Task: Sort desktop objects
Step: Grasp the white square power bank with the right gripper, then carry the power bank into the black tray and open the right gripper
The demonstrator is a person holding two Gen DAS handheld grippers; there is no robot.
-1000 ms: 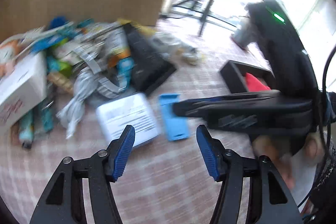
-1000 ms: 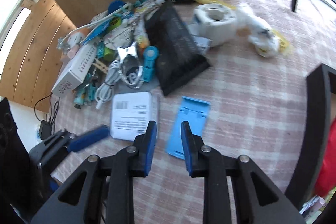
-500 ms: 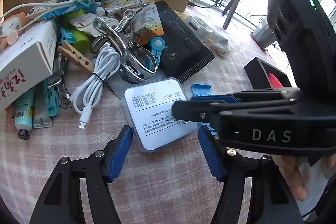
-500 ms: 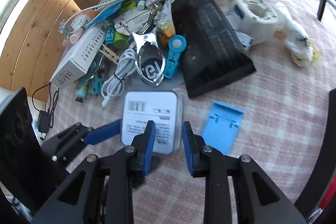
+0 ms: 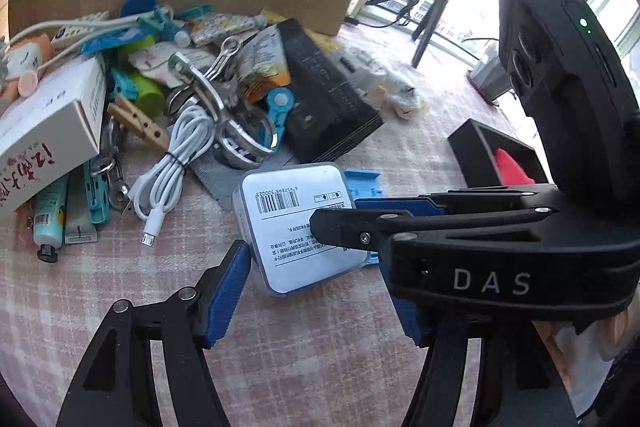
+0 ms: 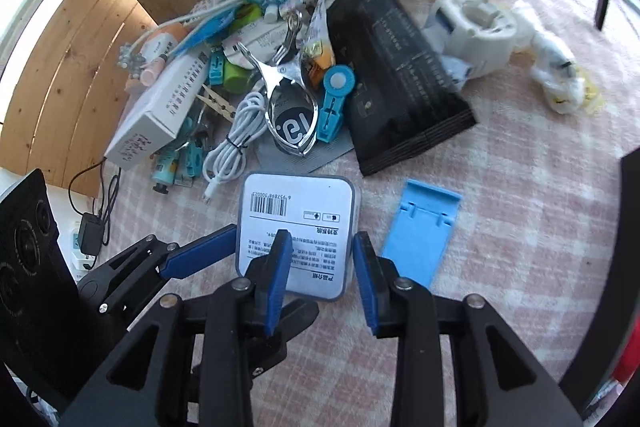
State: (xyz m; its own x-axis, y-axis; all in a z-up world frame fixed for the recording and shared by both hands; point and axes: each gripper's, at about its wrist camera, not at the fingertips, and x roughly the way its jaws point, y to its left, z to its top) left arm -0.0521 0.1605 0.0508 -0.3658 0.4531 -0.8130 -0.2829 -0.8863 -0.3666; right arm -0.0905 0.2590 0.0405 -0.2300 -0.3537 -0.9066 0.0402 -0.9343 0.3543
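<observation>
A flat square case (image 5: 296,223) with a white barcode label lies on the pink plaid cloth in front of a heap of small items. My left gripper (image 5: 314,267) is open, and the case's near corner lies between its fingers. One blue pad (image 5: 226,291) rests against the case's left edge; the other is hidden under my right gripper (image 5: 336,215), which crosses in from the right. In the right wrist view the right gripper (image 6: 322,243) hovers over the case (image 6: 298,211), jaws opening and gripping nothing. The left finger (image 6: 200,253) meets the case's left side.
The heap holds a white carton (image 5: 48,123), a coiled white cable (image 6: 236,143), a metal clip (image 6: 288,107) and a black pouch (image 6: 396,75). A blue stand (image 6: 420,231) lies right of the case. A black tray (image 5: 476,151) with something red sits further right.
Both grippers have closed in on the case. The right gripper shifted left, from between the case and the blue stand to over the case, and its jaws widened. The left view steadied.
</observation>
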